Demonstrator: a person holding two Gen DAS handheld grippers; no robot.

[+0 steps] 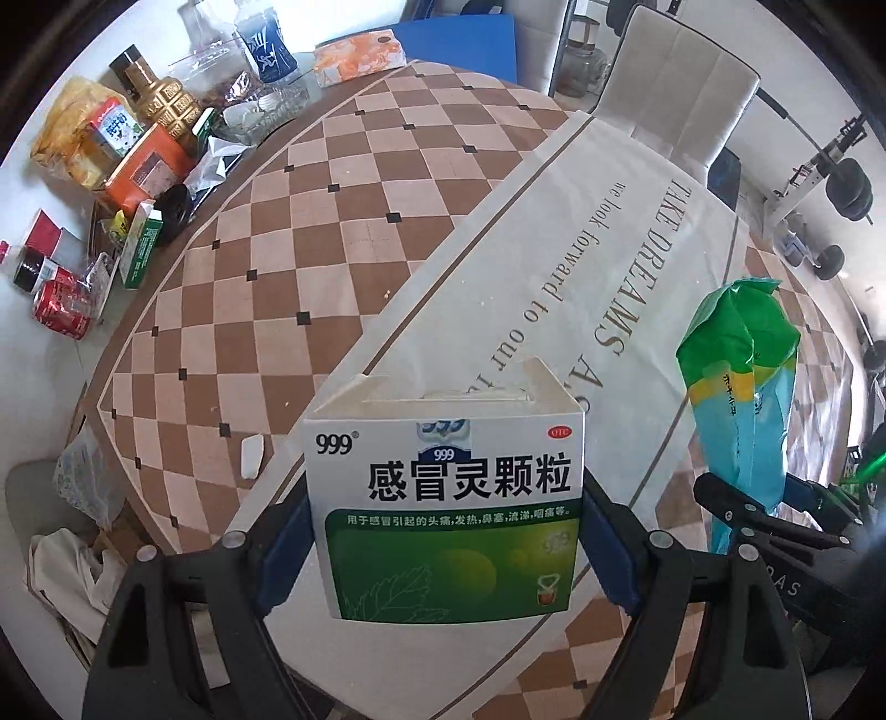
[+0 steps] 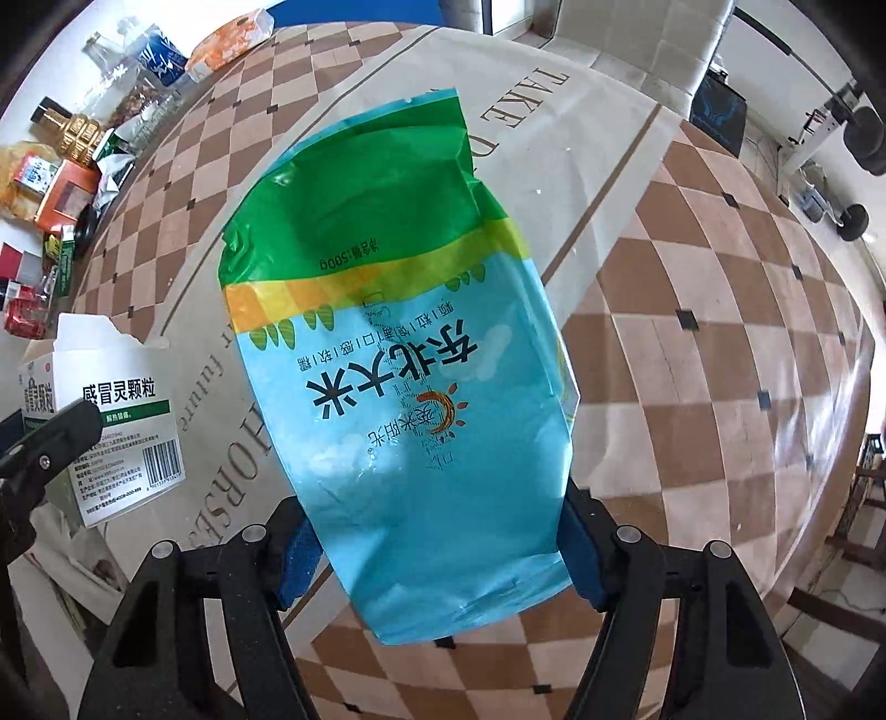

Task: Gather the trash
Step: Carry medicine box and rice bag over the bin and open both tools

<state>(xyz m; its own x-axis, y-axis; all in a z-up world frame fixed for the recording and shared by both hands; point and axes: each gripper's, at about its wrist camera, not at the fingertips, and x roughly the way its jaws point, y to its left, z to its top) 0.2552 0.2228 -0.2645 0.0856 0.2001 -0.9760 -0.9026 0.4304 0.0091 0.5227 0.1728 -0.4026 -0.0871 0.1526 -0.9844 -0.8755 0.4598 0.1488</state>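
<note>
My left gripper (image 1: 446, 545) is shut on a white and green medicine box (image 1: 443, 498) with an open top, held above the table. The box also shows in the right wrist view (image 2: 119, 421) at the left. My right gripper (image 2: 437, 545) is shut on a blue and green plastic rice bag (image 2: 404, 354), held upright above the table. The bag also shows in the left wrist view (image 1: 742, 387) at the right.
A round table has a brown checkered cloth (image 1: 310, 232) and a cream runner (image 1: 554, 266) with printed words. Clutter lies at the far left edge: red cans (image 1: 61, 304), an orange box (image 1: 147, 171), a gold bottle (image 1: 160, 99), a water bottle (image 1: 266, 44). A small white scrap (image 1: 252, 455) lies on the cloth. A white chair (image 1: 681, 77) stands behind.
</note>
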